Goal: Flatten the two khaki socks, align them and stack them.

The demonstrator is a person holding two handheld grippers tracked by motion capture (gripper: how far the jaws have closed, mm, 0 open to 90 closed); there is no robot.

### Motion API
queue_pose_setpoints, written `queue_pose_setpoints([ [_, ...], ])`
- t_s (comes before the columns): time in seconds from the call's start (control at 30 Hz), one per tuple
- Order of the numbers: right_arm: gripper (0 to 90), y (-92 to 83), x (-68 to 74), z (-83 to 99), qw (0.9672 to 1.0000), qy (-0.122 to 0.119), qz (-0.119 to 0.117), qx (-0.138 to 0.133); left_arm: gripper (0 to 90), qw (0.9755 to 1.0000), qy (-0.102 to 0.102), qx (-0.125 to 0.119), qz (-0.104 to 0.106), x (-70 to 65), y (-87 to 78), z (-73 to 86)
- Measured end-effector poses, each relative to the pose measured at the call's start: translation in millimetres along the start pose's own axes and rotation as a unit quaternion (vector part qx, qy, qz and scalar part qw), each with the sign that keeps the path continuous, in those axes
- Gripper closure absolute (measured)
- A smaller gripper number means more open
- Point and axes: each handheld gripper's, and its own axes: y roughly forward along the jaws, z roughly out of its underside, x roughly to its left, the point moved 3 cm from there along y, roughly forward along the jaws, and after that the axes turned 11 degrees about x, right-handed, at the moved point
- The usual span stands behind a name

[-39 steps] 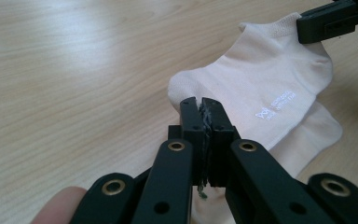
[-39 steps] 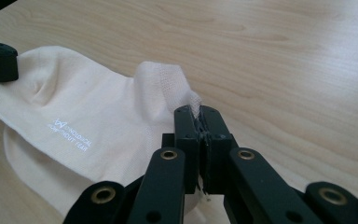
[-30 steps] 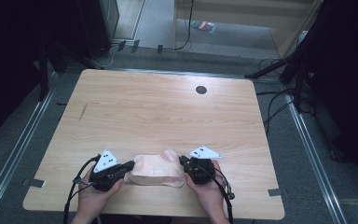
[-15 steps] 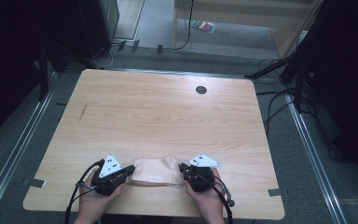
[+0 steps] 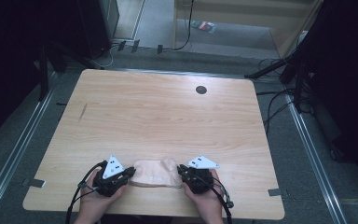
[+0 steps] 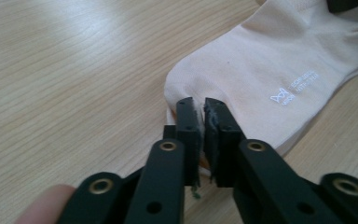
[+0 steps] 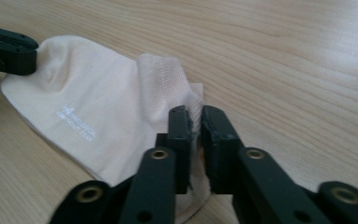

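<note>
A pale pink sock [image 5: 154, 173] lies flat near the front edge of the wooden table [image 5: 158, 112], small white lettering on its side [image 6: 292, 93]. My left gripper [image 5: 129, 173] is shut on the sock's left end, the cloth pinched between its black jaws [image 6: 200, 105]. At the other end my right gripper [image 5: 181, 171] is shut on the ribbed cuff [image 7: 168, 79], with its tips [image 7: 192, 114] closed over the fabric. The sock [image 7: 88, 116] is stretched between the two grippers. A hand holds each gripper from below.
A small dark round hole [image 5: 201, 89] sits in the far right part of the tabletop. Metal rails run along the floor on both sides, and cables [image 5: 275, 100] lie on the floor to the right. A faint mark [image 5: 82, 112] is on the table's left.
Both grippers and the sock have slid a little toward the table's front edge. The sock stays held at both ends.
</note>
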Motion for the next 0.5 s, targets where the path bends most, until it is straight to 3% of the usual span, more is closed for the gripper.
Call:
queue_pose_setpoints([
  [0.03,73.6,0.1,-1.2,0.4,1.0000,0.005,0.000,-0.001,76.9,1.0000,-0.003,-0.006,0.002,-0.2,-1.0,-0.2],
  [0.07,64.0,-2.5,-3.5,0.4,0.9998,0.017,-0.003,-0.012,64.3,0.9998,-0.002,-0.017,-0.005,-0.2,-2.7,-0.7],
  [0.1,60.8,-5.3,-4.6,-0.2,0.9996,0.021,-0.005,-0.020,59.7,0.9991,-0.002,-0.039,-0.017,-0.8,-6.9,-2.7],
  [0.2,57.8,-11.2,-5.8,-1.5,0.9990,0.027,-0.010,-0.034,53.5,0.9979,-0.009,-0.061,-0.018,-1.0,-10.7,-4.5],
  [0.27,68.8,-19.2,-3.4,-1.9,0.9982,0.027,-0.011,-0.053,59.9,0.9971,-0.017,-0.075,-0.001,-0.7,-12.4,-6.2],
  [0.3,73.2,-19.2,-0.6,-1.6,0.9981,0.025,-0.015,-0.054,65.9,0.9974,-0.018,-0.069,0.012,-1.3,-10.5,-6.2],
  [0.33,73.2,-19.2,-0.6,-1.6,0.9981,0.025,-0.015,-0.054,70.8,0.9974,-0.018,-0.069,0.012,-1.3,-10.5,-6.2],
  [0.37,79.9,-14.9,6.2,-0.6,0.9985,0.012,-0.025,-0.047,74.6,0.9982,-0.017,-0.048,0.031,-2.9,-3.7,-5.0],
  [0.43,83.6,-3.7,14.7,2.2,0.9996,-0.008,-0.020,-0.018,78.1,0.9986,-0.016,-0.041,0.031,-3.8,-0.3,-3.7],
  [0.47,83.6,-3.7,14.7,2.2,0.9996,-0.008,-0.020,-0.018,78.1,0.9988,-0.017,-0.035,0.029,-4.5,2.9,-2.6],
  [0.5,84.4,6.7,17.4,5.1,0.9999,-0.009,-0.014,0.001,75.9,0.9993,-0.014,-0.025,0.026,-5.0,6.1,-1.5],
])
